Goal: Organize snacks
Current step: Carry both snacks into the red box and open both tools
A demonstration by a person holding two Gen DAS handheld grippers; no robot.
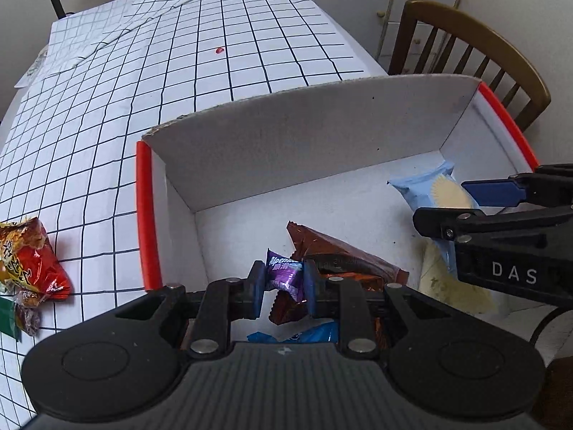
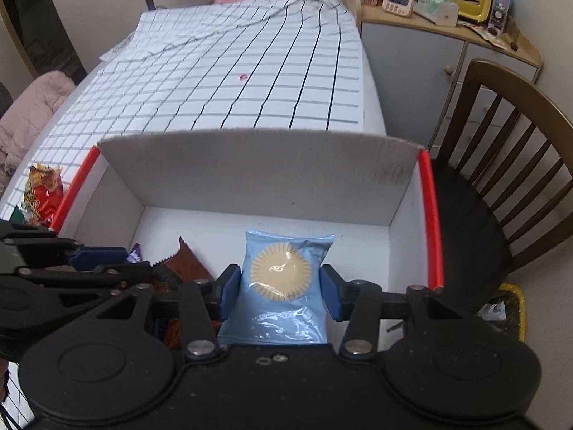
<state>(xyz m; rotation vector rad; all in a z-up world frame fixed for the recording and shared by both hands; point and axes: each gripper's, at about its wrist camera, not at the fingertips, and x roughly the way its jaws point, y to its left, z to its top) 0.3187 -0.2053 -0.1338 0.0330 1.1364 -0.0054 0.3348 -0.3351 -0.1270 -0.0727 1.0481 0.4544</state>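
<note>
A white box (image 2: 250, 175) with red rims sits on the checked counter (image 1: 179, 82). Over it, the right gripper (image 2: 281, 288) clamps a pale blue biscuit packet (image 2: 283, 276) between its jaws; the left gripper (image 1: 283, 288) pinches a small purple candy wrapper (image 1: 284, 277), jaws narrow.

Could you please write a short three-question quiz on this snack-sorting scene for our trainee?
1. True or false: the left gripper is empty.
2. What does the right gripper hold: A) red snack bag, B) light blue cookie packet, C) timer?
3. Where does the red snack bag lie?

Key:
1. False; it pinches a purple candy.
2. B, the light blue cookie packet.
3. On the checked cloth, outside the box.
</note>
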